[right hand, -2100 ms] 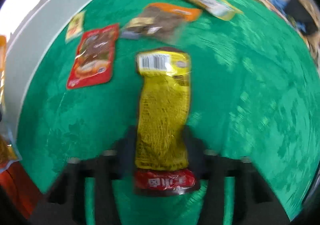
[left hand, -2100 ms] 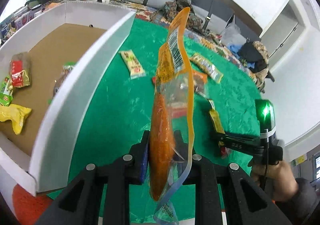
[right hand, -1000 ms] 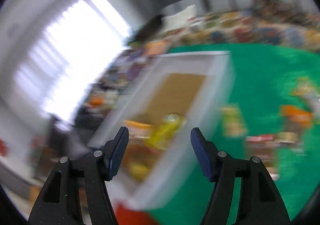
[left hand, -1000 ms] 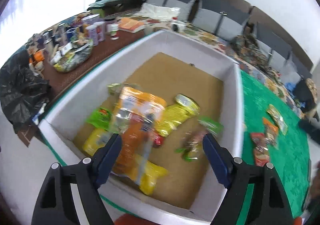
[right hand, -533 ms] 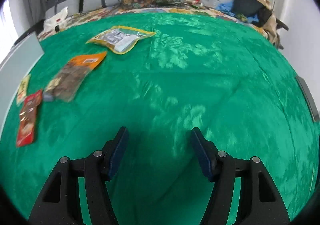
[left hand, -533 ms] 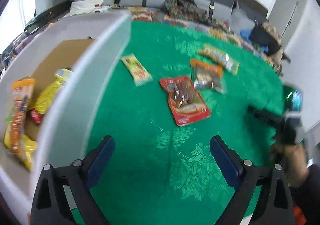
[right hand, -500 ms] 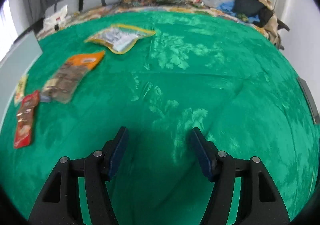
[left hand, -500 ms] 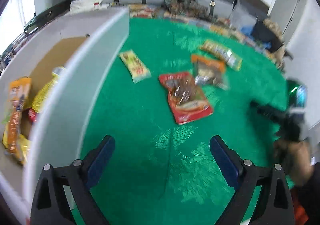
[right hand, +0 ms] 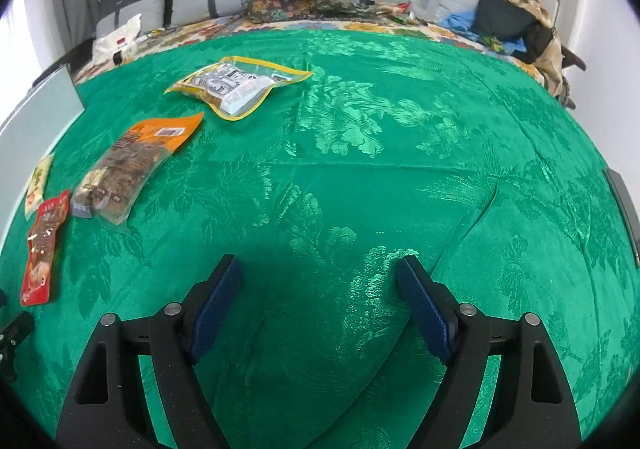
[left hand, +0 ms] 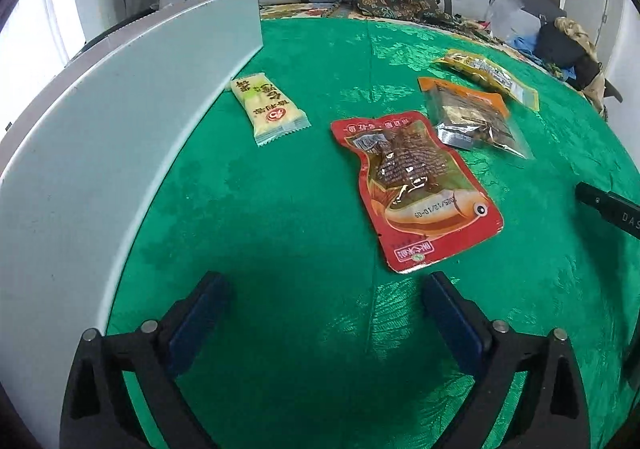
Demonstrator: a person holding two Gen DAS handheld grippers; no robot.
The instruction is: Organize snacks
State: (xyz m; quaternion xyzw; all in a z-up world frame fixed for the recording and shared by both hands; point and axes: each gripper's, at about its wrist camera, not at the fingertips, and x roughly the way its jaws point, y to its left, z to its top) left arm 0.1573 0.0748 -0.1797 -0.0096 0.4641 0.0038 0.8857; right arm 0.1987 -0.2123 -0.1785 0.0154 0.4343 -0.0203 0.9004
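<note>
Both the left gripper (left hand: 320, 313) and right gripper (right hand: 318, 289) have just been opening and are held released, empty; 4 snacks remain on the green tabletop (left hand: 280, 189) beside the box (left hand: 100, 137). The red pouch (left hand: 416, 185) is judged next, needing a forward reach.

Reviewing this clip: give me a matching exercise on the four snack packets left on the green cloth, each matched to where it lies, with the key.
Things:
1. pale yellow packet
2. red fish pouch
3. orange-topped clear pouch
4. yellow-edged clear pouch

Places:
A. farthest from the left tool, beyond the orange-topped one
B. right beside the white box wall
C. nearest the left tool, in line with its right finger
D. just past the red pouch's far right corner

Pairs: 1-B, 2-C, 3-D, 4-A
</note>
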